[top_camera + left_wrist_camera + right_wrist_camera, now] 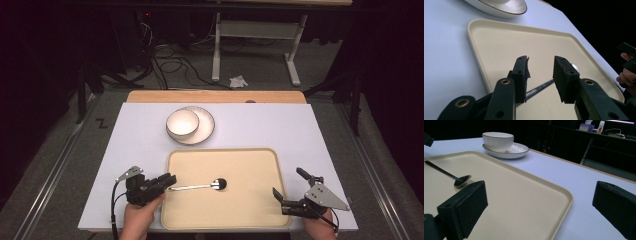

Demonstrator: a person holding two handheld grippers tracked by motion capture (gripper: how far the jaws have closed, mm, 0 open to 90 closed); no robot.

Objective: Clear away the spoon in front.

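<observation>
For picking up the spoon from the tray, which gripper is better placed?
Left. The left gripper sits open at the spoon handle's end, handle between its jaws. The right gripper is open at the tray's far edge.

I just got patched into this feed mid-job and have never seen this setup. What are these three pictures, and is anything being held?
There is no robot here: a person holds a two-jaw tool in each hand. The high view looks down on the table. The other two come from cameras riding on each tool, looking along its black jaws.

On the table is a beige tray with a spoon lying in it. Behind the tray a white bowl sits on a plate.

The left gripper is open, its jaws either side of the spoon's handle, not closed on it. The right gripper is open at the tray's right edge, holding nothing.
</observation>
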